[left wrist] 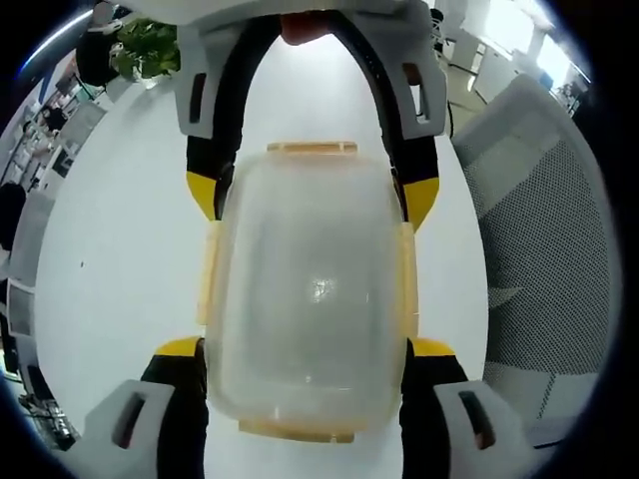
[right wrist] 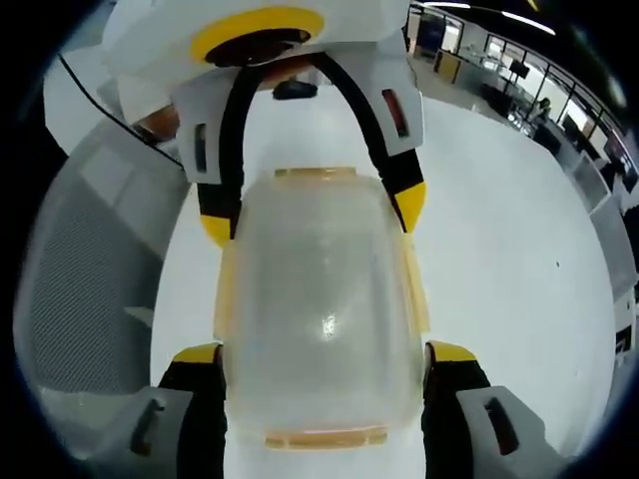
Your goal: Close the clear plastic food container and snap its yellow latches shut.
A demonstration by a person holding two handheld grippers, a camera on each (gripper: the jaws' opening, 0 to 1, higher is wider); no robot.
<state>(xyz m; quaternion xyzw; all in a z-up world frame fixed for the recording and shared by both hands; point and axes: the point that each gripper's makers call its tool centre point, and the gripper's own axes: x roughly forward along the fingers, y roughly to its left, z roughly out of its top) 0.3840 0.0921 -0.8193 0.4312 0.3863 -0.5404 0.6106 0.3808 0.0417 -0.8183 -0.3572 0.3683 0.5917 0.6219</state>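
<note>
The clear plastic food container (left wrist: 310,289) lies on the white table (left wrist: 120,249) with its lid on. Pale yellow latches stick out at its far end (left wrist: 312,148), near end (left wrist: 297,431) and both long sides (left wrist: 208,279). My left gripper (left wrist: 306,347) is open, its yellow-tipped jaws straddling the near end and close against the walls. My right gripper (left wrist: 312,195) straddles the opposite end, facing me. In the right gripper view the container (right wrist: 319,309) sits between the open right gripper (right wrist: 325,351) and the left gripper (right wrist: 312,215) beyond. Whether the latches are snapped down is unclear.
A grey mesh office chair (left wrist: 544,249) stands beside the table edge, also the chair (right wrist: 80,259) on the left of the right gripper view. A green plant (left wrist: 145,45) sits at the far table corner. Office desks and windows (right wrist: 519,60) lie beyond the table (right wrist: 499,249).
</note>
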